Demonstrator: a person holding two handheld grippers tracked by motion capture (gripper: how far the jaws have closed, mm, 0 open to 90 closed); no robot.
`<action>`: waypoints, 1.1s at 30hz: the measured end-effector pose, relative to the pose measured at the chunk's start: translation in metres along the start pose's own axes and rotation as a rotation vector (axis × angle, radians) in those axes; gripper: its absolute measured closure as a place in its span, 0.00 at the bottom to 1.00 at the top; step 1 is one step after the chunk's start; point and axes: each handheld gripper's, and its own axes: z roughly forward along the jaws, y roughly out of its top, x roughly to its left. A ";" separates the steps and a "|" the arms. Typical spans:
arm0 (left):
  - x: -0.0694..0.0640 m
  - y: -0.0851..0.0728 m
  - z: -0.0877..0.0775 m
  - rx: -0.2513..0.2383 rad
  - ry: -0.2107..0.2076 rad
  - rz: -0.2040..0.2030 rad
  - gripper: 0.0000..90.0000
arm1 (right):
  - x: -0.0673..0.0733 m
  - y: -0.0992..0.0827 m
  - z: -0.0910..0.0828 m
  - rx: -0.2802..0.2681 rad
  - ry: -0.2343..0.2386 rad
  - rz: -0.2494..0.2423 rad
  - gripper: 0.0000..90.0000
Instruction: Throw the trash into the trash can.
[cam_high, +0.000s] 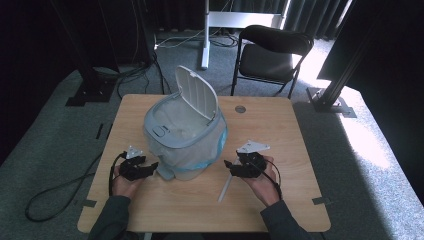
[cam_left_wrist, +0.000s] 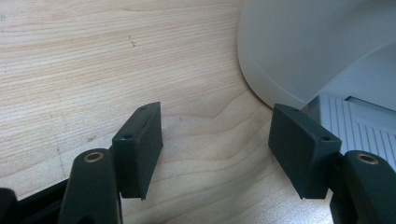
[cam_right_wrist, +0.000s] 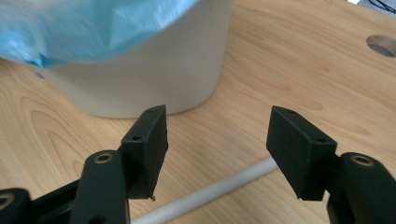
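Right tool (cam_right_wrist: 212, 156) gaping above grey rod (cam_right_wrist: 212, 192), nothing gripped; left tool (cam_left_wrist: 217, 154) open beside bin (cam_high: 185, 142). Risk: rod rolling across tabletop (cam_high: 280, 125), escaping off-centre pinch.

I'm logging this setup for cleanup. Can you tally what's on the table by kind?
Bins, lid open, blue liner: 1
Grey rods: 1
Grippers, left and right, jaws open: 2
Total: 4
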 end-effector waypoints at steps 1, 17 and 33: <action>0.000 0.000 0.000 0.000 0.000 0.000 0.39 | 0.000 -0.003 0.002 0.005 -0.008 0.006 0.40; 0.000 0.000 0.000 0.001 0.000 0.000 0.39 | 0.007 -0.020 0.023 0.068 -0.028 -0.003 0.40; 0.000 0.000 0.000 0.000 0.000 -0.001 0.39 | 0.010 -0.036 0.045 0.143 -0.032 0.003 0.41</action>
